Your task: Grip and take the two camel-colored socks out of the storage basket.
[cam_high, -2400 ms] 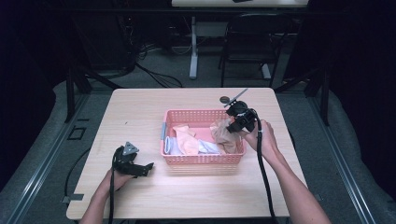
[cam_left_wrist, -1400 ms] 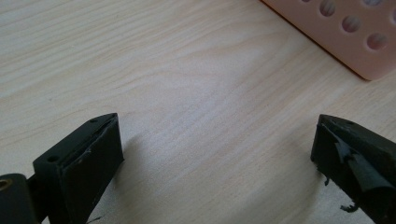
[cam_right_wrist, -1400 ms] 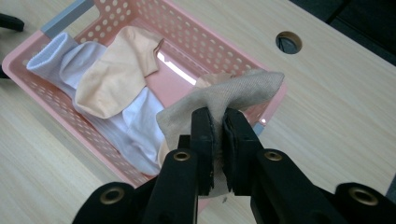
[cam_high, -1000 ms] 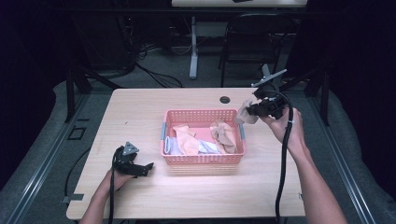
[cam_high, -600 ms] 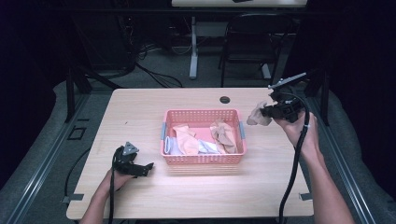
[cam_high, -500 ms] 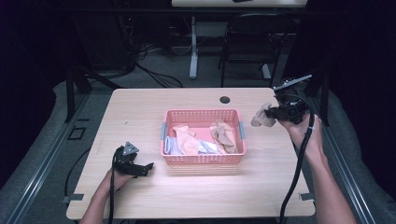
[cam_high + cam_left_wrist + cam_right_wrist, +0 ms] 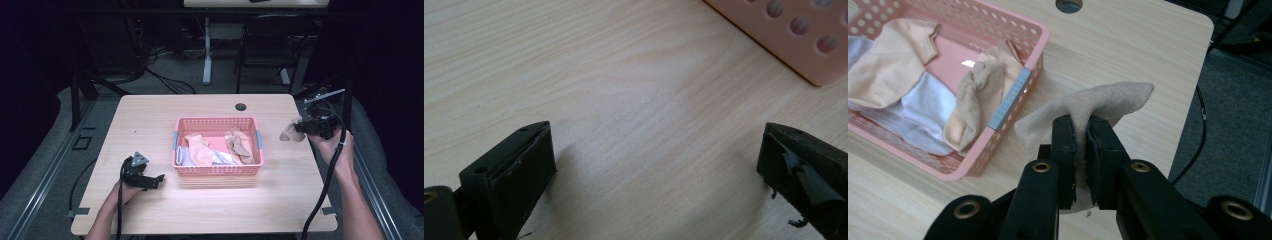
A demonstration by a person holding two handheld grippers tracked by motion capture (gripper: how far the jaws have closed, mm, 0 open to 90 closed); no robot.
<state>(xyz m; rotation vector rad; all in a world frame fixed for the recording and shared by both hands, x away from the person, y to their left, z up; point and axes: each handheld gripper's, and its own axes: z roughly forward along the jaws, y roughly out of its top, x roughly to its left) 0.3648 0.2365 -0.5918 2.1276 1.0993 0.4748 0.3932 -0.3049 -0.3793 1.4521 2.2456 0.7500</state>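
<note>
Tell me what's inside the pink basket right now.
The pink basket holds a peach cloth, a tan cloth and a pale lavender-white cloth partly beneath them. Anything under the pile is covered. The right claw grips a beige cloth outside it.

socks [image 7: 215,148] in basket [image 7: 218,170], mid-table [image 7: 150,125]

The left gripper [image 7: 656,175] is seen low over the pale wood counter [image 7: 624,90], its two black jaws spread wide apart with nothing between them. Torn padding is visible on the right jaw. A corner of a pink basket [image 7: 794,35], pierced with round holes, is seen at the upper right.
</note>
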